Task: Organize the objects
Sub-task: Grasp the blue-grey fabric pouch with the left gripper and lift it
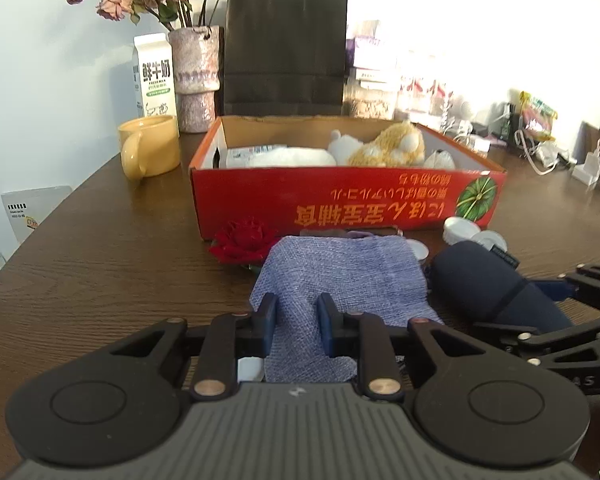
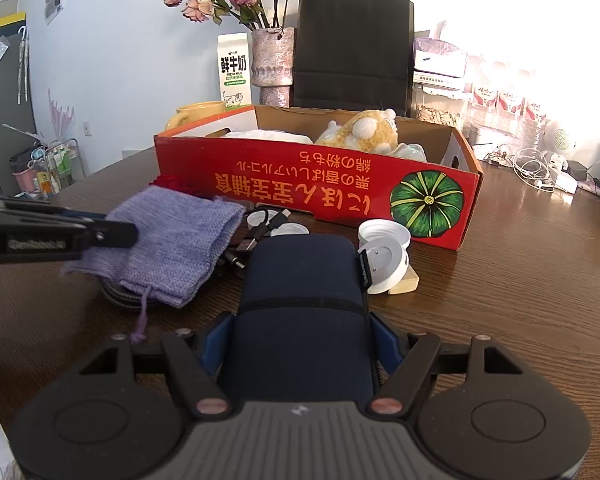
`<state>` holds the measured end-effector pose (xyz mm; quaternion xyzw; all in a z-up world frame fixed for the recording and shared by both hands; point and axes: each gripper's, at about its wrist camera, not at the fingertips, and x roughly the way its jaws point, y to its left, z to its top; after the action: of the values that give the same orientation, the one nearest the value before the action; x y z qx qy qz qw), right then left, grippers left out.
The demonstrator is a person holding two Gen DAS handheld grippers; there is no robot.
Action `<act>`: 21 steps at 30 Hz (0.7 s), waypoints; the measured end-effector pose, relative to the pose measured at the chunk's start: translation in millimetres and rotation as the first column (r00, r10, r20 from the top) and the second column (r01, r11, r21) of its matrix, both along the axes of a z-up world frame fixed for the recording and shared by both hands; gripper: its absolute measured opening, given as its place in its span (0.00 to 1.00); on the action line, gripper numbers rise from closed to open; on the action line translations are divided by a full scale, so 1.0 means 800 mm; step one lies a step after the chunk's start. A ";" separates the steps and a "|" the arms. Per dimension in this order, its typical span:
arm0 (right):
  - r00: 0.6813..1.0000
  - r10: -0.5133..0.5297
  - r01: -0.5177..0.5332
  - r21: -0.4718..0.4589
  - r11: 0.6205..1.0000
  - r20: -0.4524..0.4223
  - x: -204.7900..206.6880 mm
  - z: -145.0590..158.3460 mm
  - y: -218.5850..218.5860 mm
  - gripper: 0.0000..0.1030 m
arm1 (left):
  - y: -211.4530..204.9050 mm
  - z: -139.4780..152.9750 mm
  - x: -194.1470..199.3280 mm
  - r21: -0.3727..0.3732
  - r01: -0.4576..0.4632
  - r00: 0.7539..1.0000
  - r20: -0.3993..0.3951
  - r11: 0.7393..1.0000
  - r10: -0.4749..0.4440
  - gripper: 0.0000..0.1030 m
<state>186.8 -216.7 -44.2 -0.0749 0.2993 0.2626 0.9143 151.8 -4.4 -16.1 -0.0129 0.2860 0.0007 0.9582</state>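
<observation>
My left gripper (image 1: 297,322) is shut on a purple knit pouch (image 1: 340,276), which lies on the wooden table in front of the red cardboard box (image 1: 340,200). The pouch also shows in the right wrist view (image 2: 180,240), where the left gripper (image 2: 52,232) enters from the left. My right gripper (image 2: 300,340) is shut on a dark navy case (image 2: 300,280); the case shows in the left wrist view (image 1: 488,280) beside the pouch. The box (image 2: 300,188) holds a yellow plush toy (image 2: 360,132) and white packets.
A red fabric flower (image 1: 244,240), white lids (image 2: 384,248), black cables (image 2: 260,232) and a small wooden block (image 2: 406,284) lie before the box. A yellow mug (image 1: 148,146), milk carton (image 1: 154,76), vase (image 1: 196,76) and black bag (image 1: 284,48) stand behind. Chargers and cords (image 2: 540,168) are at right.
</observation>
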 end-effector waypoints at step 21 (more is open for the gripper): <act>1.000 -0.009 0.009 -0.003 1.000 0.007 0.000 0.001 0.000 0.68 | 0.016 0.012 -0.022 0.006 0.057 0.996 0.075 0.998 -0.057 0.07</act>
<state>187.1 -216.5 -43.1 -0.0757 0.2969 0.2576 0.9164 133.9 8.3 -6.9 -0.0028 0.2499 -0.0264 0.9679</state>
